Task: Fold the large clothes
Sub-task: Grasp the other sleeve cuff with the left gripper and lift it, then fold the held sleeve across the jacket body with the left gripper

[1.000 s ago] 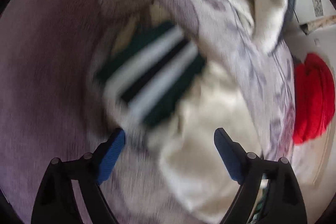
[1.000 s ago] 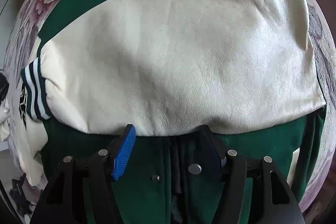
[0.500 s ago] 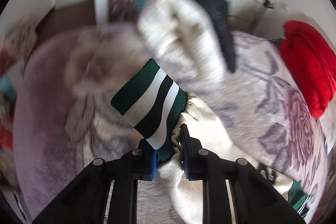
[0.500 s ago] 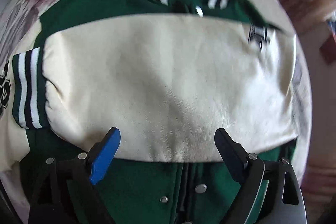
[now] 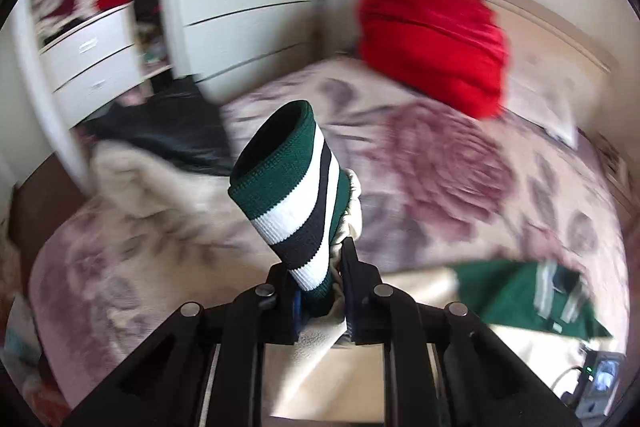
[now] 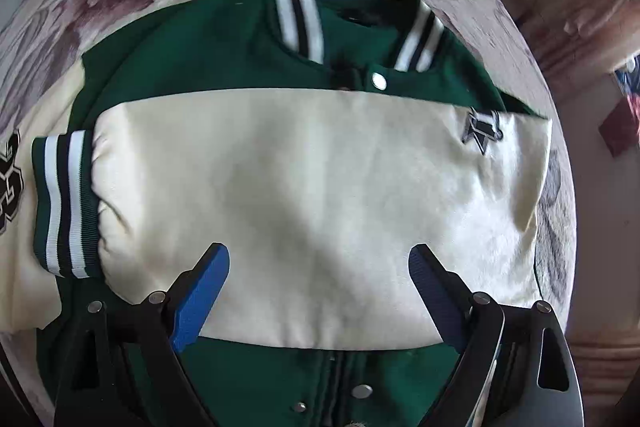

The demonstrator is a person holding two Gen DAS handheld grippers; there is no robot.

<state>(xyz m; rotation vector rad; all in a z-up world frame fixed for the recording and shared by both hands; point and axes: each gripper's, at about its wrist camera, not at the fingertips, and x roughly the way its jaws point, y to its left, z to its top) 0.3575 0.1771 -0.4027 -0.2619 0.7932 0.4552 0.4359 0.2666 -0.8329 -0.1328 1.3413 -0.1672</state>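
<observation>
A green varsity jacket (image 6: 224,59) with cream sleeves lies flat on the bed. One cream sleeve (image 6: 304,187) is folded across its chest, its striped cuff (image 6: 64,203) at the left. My right gripper (image 6: 318,267) is open and empty, just above that folded sleeve. My left gripper (image 5: 320,291) is shut on the other sleeve at its green, white and black striped cuff (image 5: 292,195), which is lifted above the bed and stands up in front of the camera. Part of the jacket's body (image 5: 516,291) shows at the lower right of the left wrist view.
The bed has a rose-patterned cover (image 5: 440,163). A red blanket (image 5: 432,43) lies near the headboard. A cream fleece (image 5: 136,175) and a dark garment (image 5: 160,131) lie at the bed's left edge. White drawers (image 5: 92,63) and a wardrobe (image 5: 248,3) stand behind.
My left gripper closed on the striped cuff and lifted it up off the bed. My right gripper opened wide and drew back above the folded sleeve.
</observation>
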